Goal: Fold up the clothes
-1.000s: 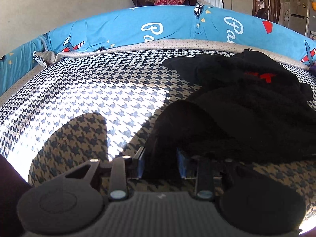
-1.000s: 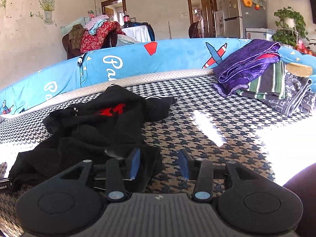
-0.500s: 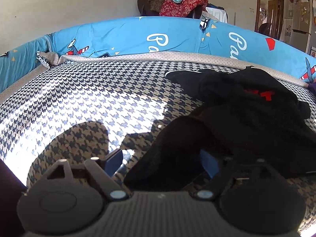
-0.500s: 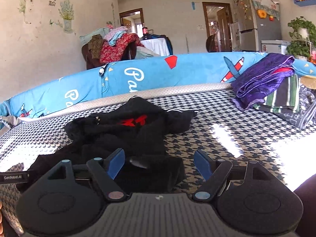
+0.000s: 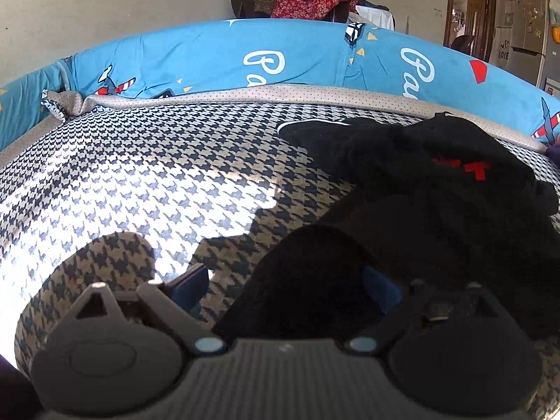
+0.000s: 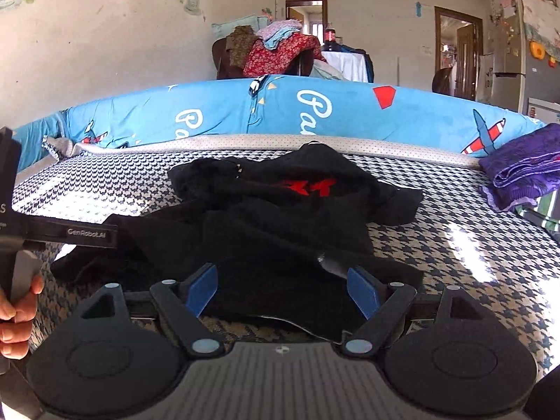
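The left gripper [image 5: 285,288] is held low over the bed with its 2 blue-padded fingers spread wide apart; a black fold of cloth lies between them, gripped by neither pad. The right gripper [image 6: 281,288] is likewise opened wide, its blue pads [image 6: 201,288] set on either side of the near hem, which is not pinched. The black garment [image 6: 280,217] is seen crumpled in a heap on the houndstooth bed cover [image 5: 147,182], a red mark showing on its upper folds. At the left edge of the right wrist view, a hand [image 6: 15,315] is seen on the handle of the other tool. Behind the garment, a blue printed quilt [image 5: 280,59] is rolled along the far edge. Purple folded clothes [image 6: 521,171] are stacked at the right, well apart from the garment.
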{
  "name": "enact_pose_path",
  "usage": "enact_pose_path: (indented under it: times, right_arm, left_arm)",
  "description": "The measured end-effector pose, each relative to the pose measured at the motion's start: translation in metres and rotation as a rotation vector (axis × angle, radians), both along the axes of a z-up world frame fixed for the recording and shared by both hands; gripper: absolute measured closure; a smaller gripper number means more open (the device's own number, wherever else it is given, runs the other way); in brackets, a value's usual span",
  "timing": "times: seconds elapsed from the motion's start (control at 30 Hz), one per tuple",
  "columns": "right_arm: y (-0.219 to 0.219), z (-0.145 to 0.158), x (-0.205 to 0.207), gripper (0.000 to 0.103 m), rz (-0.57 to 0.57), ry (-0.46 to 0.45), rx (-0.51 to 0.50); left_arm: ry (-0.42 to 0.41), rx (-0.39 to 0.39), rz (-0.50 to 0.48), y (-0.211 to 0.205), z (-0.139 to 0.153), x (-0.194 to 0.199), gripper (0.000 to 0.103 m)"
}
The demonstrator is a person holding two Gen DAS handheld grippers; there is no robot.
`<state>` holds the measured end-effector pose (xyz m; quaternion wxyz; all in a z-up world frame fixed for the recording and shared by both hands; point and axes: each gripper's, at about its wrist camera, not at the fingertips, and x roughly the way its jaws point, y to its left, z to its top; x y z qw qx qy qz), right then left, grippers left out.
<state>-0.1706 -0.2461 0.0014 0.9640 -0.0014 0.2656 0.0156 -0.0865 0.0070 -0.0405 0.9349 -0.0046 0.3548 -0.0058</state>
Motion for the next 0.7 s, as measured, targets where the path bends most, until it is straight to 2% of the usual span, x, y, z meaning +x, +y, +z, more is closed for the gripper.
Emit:
enact_pose_path:
  times: [0.07,0.13,0.27,0.4,0.5,0.57,0.63,0.7]
  right_arm:
    - [0.003,-0.005,0.006,0.022,0.005,0.021,-0.002]
    - [0.006,-0.009,0.011,0.022,0.010,0.042,-0.004]
    - [0.011,-0.018,0.023,0.022,0.020,0.084,-0.008]
    - [0.017,-0.027,0.034,0.026,0.029,0.126,-0.012]
    - [0.017,-0.030,0.037,0.044,0.004,0.124,-0.038]
    - [0.017,-0.030,0.038,0.065,-0.002,0.117,-0.065]
    - [0.017,-0.030,0.038,0.079,-0.004,0.112,-0.081]
    - [0.014,-0.028,0.037,0.084,-0.007,0.113,-0.073]
  left_arm:
    - [0.019,0.004,0.001,-0.001,-0.005,0.003,0.030]
    - [0.022,-0.002,-0.001,0.000,-0.006,0.002,0.037]
    - [0.014,-0.007,-0.014,0.000,-0.004,-0.001,0.060]
    - [0.010,-0.008,-0.012,0.002,-0.003,-0.003,0.071]
    - [0.012,-0.021,0.000,0.005,0.000,-0.003,0.076]
    - [0.011,-0.022,0.005,0.006,0.001,-0.004,0.078]
    - [0.009,-0.016,0.010,0.007,0.002,-0.005,0.079]
    - [0.006,-0.006,0.026,0.010,0.004,-0.010,0.079]
